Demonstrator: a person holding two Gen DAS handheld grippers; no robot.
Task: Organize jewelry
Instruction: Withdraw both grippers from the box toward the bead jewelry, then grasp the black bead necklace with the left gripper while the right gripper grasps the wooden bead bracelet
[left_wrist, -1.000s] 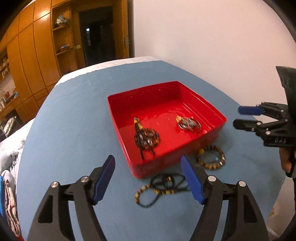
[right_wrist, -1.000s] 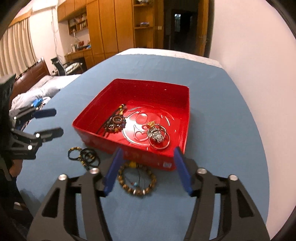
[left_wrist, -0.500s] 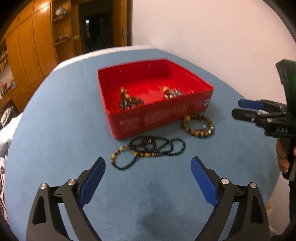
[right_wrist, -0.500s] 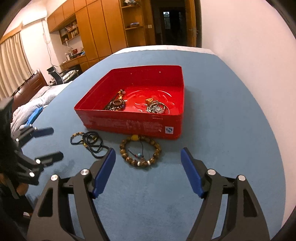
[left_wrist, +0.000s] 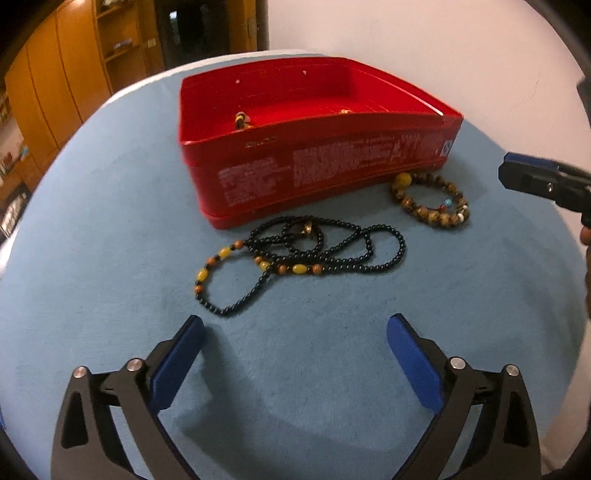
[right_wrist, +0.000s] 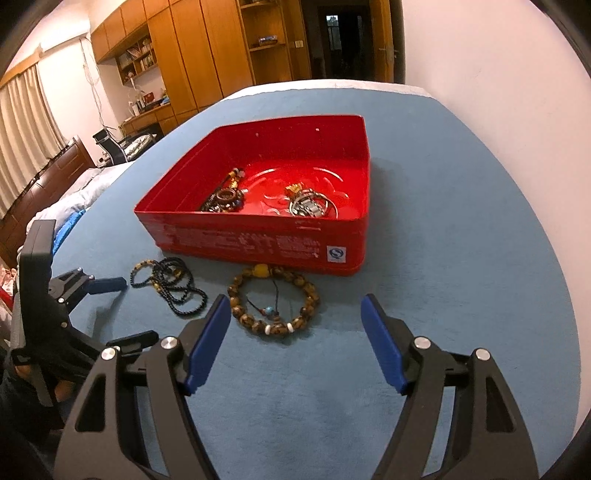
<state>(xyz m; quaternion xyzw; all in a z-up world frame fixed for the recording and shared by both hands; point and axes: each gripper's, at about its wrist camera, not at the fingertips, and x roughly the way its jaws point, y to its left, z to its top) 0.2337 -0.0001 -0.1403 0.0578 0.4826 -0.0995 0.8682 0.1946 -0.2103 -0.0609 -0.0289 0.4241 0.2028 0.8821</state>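
Observation:
A red tin tray (left_wrist: 332, 173) (right_wrist: 258, 240) stands on the blue cloth and holds a dark bead bundle (right_wrist: 223, 199) and metal rings (right_wrist: 308, 205). A black bead necklace with yellow beads (left_wrist: 306, 254) (right_wrist: 170, 282) lies in front of the tray. A brown bead bracelet (left_wrist: 432, 201) (right_wrist: 273, 302) lies by the tray's corner. My left gripper (left_wrist: 295, 354) is open and empty, low just short of the necklace. My right gripper (right_wrist: 295, 332) is open and empty, just short of the bracelet.
The blue cloth covers a round table (right_wrist: 461, 221) next to a white wall (right_wrist: 498, 74). Wooden cabinets (right_wrist: 207, 55) and a dark doorway stand behind. A bed (right_wrist: 66, 206) lies to the left of the table.
Both grippers have dropped low toward the table and closer to the loose jewelry. The left one now faces the necklace, the right one the bracelet. Both stay open.

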